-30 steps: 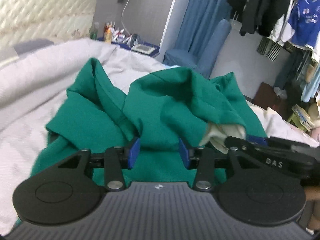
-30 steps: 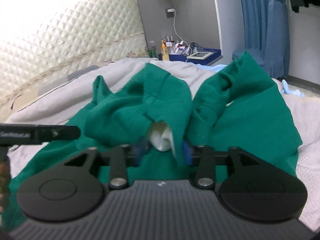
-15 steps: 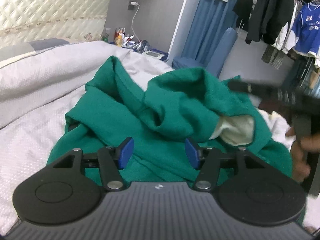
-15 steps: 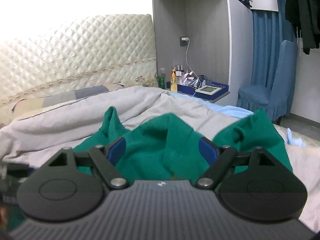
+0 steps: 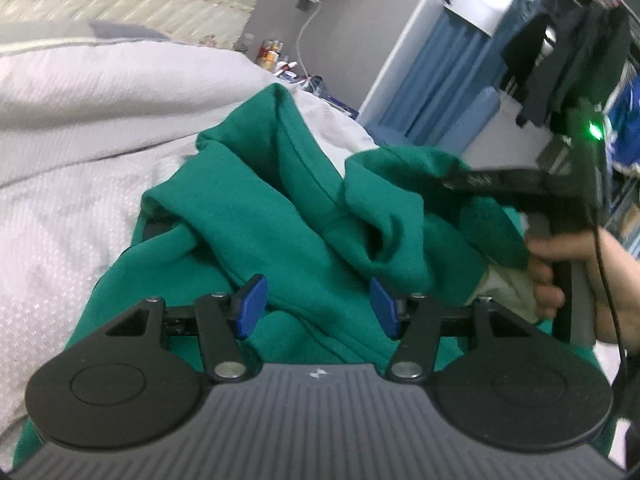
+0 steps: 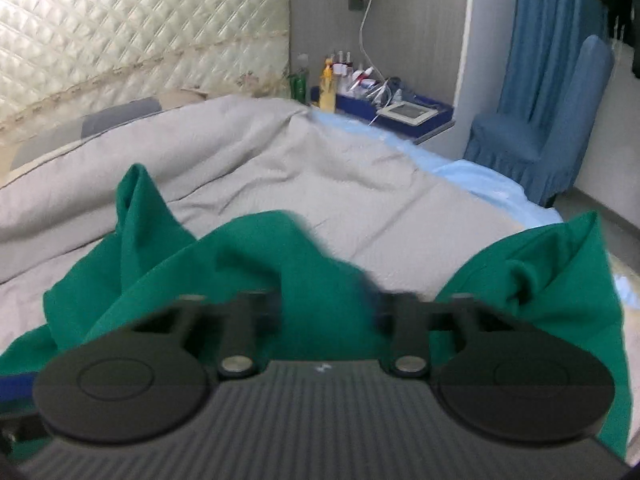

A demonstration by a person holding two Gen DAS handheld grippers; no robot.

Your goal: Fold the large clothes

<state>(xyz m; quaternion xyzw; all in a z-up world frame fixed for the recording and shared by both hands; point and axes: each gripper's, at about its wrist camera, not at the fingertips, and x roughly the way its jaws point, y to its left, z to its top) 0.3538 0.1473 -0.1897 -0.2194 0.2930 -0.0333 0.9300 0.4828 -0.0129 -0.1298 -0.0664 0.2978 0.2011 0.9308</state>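
Observation:
A large green garment (image 5: 304, 216) with a pale lining lies crumpled on the bed; it also shows in the right wrist view (image 6: 256, 264). My left gripper (image 5: 316, 308) is open, its blue pads (image 5: 252, 304) spread just above the cloth, holding nothing. My right gripper (image 6: 324, 308) is close over a raised green fold; its fingertips are blurred and hidden behind the cloth, so its state is unclear. The right gripper (image 5: 500, 178) also shows in the left wrist view at the right, held by a hand above the garment.
The bed carries a grey quilt (image 6: 280, 168) and a white textured sheet (image 5: 60, 248). A quilted headboard (image 6: 120, 32) stands behind. A blue bedside shelf (image 6: 392, 110) holds bottles. A blue covered chair (image 6: 552, 132) and hanging clothes (image 5: 560, 60) stand to the right.
My left gripper has let go of the garment and opened. My right gripper opened, lifted off the cloth, then came back close over a green fold.

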